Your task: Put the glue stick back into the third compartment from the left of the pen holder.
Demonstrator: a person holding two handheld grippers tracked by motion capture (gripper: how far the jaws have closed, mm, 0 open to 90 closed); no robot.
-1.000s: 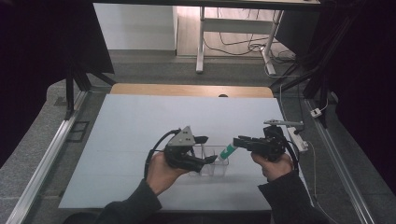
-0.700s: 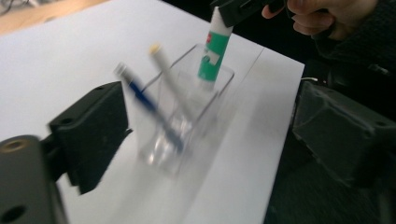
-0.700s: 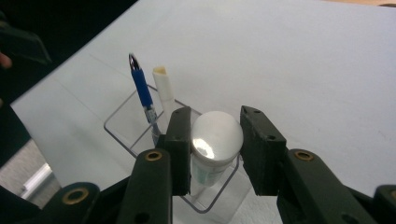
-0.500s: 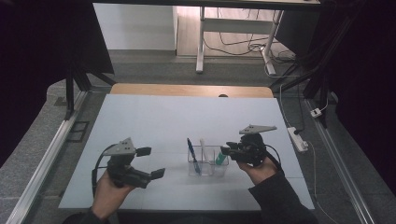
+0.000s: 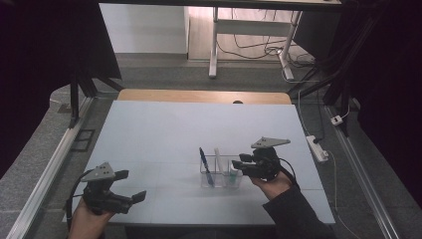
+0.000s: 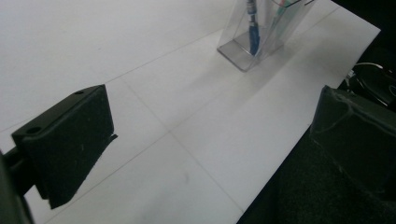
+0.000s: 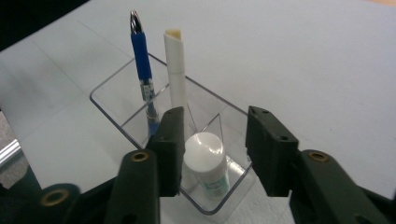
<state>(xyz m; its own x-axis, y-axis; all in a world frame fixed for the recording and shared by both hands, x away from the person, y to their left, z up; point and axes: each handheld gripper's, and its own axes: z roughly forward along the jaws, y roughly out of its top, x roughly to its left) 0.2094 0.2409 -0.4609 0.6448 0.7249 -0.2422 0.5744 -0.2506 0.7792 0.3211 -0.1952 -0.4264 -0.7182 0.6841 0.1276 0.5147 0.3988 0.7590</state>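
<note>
The right tongs (image 7: 212,140) are hanging open over the bottle (image 7: 208,168), which is standing in the clear organizer (image 7: 112,109) on the worktop (image 5: 164,129), beside a pen (image 7: 142,70). The left tongs (image 6: 210,140) are gaping wide near the worktop's edge, well apart.

Lighting was pretty uneven. In the high view the white table (image 5: 164,129) was evenly lit and a bit cool-toned, while both sides dropped off into near black. Bright light came in from the floor area at the top. The left gripper view was soft, with its near jaws blurred. The right gripper view was sharper, with glare on the white bottle cap (image 7: 204,148).
</note>
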